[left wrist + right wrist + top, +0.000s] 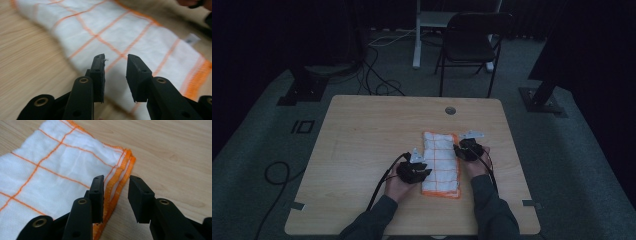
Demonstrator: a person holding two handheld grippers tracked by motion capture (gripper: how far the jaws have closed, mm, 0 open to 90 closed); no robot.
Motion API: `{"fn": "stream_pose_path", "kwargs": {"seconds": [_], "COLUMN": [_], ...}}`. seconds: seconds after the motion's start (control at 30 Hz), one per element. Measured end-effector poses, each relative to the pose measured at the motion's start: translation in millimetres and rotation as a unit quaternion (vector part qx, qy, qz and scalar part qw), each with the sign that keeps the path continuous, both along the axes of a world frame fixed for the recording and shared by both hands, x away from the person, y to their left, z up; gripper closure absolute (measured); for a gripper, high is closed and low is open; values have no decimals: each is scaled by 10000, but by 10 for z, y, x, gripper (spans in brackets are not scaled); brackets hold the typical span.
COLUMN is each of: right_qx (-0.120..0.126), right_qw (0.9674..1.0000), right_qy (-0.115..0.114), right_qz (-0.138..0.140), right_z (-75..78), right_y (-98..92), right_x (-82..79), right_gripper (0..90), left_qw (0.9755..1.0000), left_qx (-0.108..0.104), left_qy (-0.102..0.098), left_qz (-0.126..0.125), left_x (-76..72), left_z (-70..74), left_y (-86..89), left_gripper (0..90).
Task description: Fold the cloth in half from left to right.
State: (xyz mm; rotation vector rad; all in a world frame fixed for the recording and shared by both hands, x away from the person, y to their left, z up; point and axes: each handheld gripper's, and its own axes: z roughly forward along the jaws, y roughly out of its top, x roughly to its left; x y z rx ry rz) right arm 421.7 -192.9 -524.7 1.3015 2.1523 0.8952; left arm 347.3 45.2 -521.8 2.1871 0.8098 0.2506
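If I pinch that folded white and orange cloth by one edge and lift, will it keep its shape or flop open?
Probably flop: the cloth looks thin and soft, with wrinkles, so it should sag from the pinch. Stacked orange hems at the edge show loose layers, which may peel apart unless all are caught. It lies flat on smooth table wood, so a push would likely slide or bunch it.

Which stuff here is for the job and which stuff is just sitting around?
For the job:
- white folded cloth with orange grid lines and orange hem
- left gripper, jaws apart over the cloth
- right gripper, jaws apart over the cloth's orange hem
- light wooden table it lies on

Just sitting around:
- black folding chair behind the table
- black cables on the grey floor
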Motion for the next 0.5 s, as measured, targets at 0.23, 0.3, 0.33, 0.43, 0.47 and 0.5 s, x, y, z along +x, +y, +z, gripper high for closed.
{"fn": "stream_pose_path", "kwargs": {"seconds": [0.23,0.3,0.33,0.43,0.47,0.5], "right_qx": [-5,2,10,32,34,34], "right_qw": [9999,9999,9999,9999,9999,9999], "right_qy": [115,135,136,126,130,130], "right_qz": [51,45,46,38,39,39], "right_z": [-77,-88,-91,-84,-83,-83], "right_y": [8,8,9,0,-6,-6], "right_x": [1,5,6,8,9,9], "right_gripper": [654,654,654,652,651,651], "left_qw": [9986,9977,9972,9959,9957,9957], "left_qx": [-88,-74,-58,-49,-39,-39], "left_qy": [-44,-79,-98,-92,-90,-90], "left_qz": [-525,-671,-742,-895,-924,-924], "left_x": [-159,-198,-217,-258,-268,-268], "left_z": [31,45,51,56,55,55], "left_y": [-254,-326,-366,-479,-509,-509], "left_gripper": [651,627,616,596,586,581]}}
